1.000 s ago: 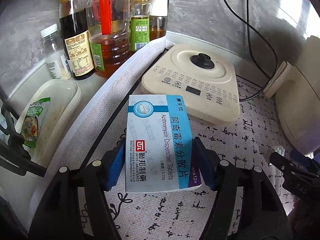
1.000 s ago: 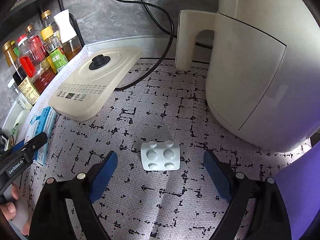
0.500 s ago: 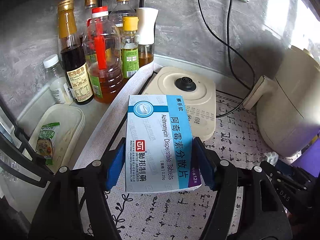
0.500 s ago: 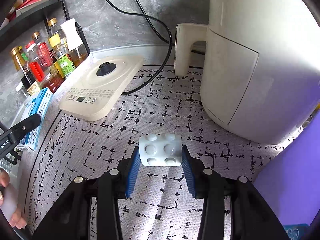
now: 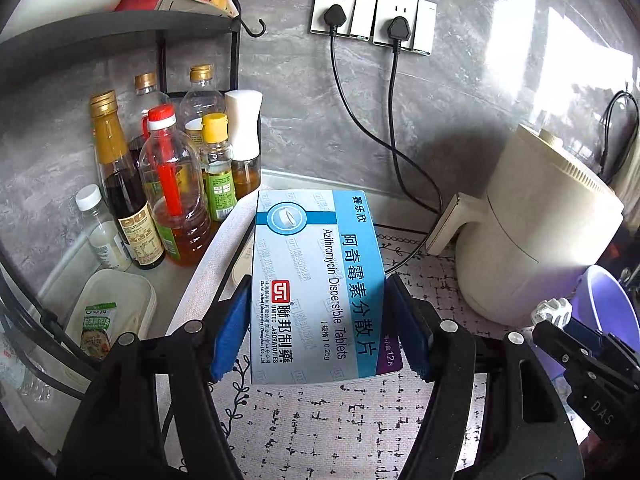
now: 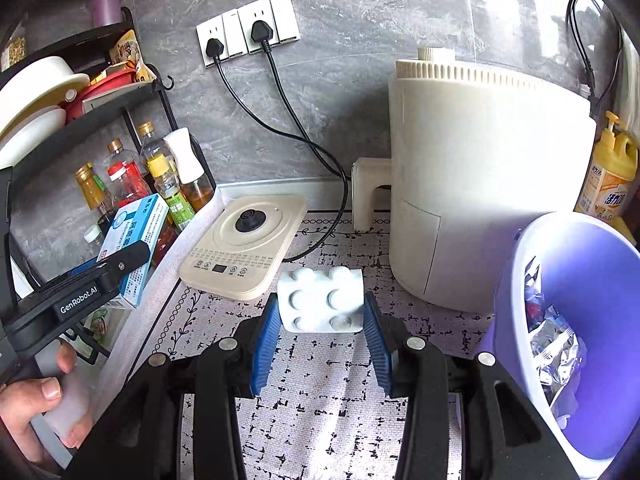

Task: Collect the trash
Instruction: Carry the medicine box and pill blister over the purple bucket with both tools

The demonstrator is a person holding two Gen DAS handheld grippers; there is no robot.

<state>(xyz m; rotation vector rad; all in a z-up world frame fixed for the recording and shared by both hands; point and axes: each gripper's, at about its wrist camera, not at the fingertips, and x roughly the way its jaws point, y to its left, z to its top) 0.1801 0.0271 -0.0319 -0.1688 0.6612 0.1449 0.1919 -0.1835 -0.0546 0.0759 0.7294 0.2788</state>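
The medicine box [image 5: 316, 288] fills the centre of the left wrist view and hides most of the cream appliance base [image 6: 244, 246] behind it; only a sliver shows at the box's left edge. The left gripper [image 5: 316, 332] clamps the box by its two long sides, pads pressed flat, jaws moderately apart. The box's lower end is cut off by the gripper body.

In the right wrist view the right gripper [image 6: 322, 320] pinches the white blister pack [image 6: 322, 300] between its blue pads, clear of the patterned desk mat [image 6: 320, 400]. Its jaws closed on the pack within the last second; a second ago they stood wide with the pack lying flat on the mat.

The purple bin [image 6: 576, 320] sits at lower right, its far rim cut by the frame edge; crumpled foil lies inside, its detail indistinct. Both views now take in the wall sockets [image 5: 372, 18], previously out of frame, and more of the cream air fryer [image 6: 480, 184].
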